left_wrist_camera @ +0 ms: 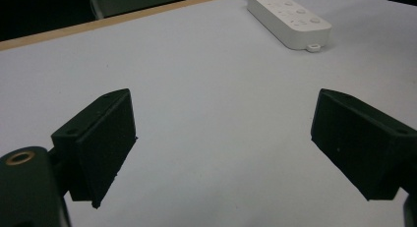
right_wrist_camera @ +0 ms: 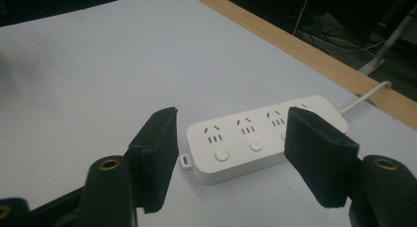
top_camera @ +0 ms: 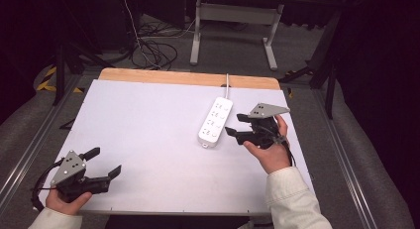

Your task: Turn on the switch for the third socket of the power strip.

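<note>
A white power strip (top_camera: 215,122) lies on the white table (top_camera: 148,125), right of centre, its cable running off the far edge. My right gripper (top_camera: 235,124) hovers just right of the strip, open, jaws pointing left at it with nothing between them. From the right gripper view the strip (right_wrist_camera: 251,138) lies just beyond my open jaws, its sockets and round buttons facing up. My left gripper (top_camera: 105,162) sits at the near left corner, open and empty. Far ahead of the left gripper's wide-open jaws, the strip (left_wrist_camera: 289,18) appears at the top right.
The table's wooden far edge (top_camera: 188,78) borders the white surface. Beyond it stand a desk frame (top_camera: 233,26) and loose cables (top_camera: 153,50) on the floor. Grey rails run along both sides of the table. Bare white tabletop stretches between the two grippers.
</note>
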Demonstrator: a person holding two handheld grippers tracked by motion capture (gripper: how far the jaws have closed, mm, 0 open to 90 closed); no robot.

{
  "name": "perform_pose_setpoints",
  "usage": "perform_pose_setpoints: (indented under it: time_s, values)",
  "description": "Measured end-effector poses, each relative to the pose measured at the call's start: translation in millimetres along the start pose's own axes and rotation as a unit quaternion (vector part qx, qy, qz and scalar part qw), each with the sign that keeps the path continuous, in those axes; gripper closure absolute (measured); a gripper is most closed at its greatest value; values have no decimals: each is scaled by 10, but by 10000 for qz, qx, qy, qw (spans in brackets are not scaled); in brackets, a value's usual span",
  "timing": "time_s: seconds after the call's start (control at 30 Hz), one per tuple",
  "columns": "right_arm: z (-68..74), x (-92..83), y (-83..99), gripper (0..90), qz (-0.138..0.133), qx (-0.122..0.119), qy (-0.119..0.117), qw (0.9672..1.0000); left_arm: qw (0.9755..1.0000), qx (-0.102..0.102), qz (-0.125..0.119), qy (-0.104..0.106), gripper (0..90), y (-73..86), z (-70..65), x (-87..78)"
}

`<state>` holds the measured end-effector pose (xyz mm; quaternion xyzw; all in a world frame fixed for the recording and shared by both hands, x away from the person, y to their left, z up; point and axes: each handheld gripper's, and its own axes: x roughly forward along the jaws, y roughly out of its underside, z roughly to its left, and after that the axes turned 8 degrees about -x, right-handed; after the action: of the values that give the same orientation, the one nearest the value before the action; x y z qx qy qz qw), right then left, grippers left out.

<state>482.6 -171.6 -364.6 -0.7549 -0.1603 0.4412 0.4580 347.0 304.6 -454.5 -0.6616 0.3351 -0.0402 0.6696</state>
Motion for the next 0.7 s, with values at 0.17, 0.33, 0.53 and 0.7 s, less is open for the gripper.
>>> perform_pose_setpoints:
  time_s: [0.17, 0.33, 0.53, 0.7]
  values:
    - [-111, 43, -5, 394, -45, 134, 16, 9999, 10000, -48, -8, 14, 106, 2, 2, 0]
    - [-160, 104, -23, 426, -44, 83, 74, 9999, 10000, -62, -9, 21, 106, 2, 0, 2]
    - [-198, 186, -62, 457, 92, 77, 30, 9999, 10000, -71, -7, 33, 106, 3, 1, 5]
    - [-233, 280, -82, 555, 223, 146, 44, 9996, 10000, -63, 7, 23, 107, 6, 6, 0]
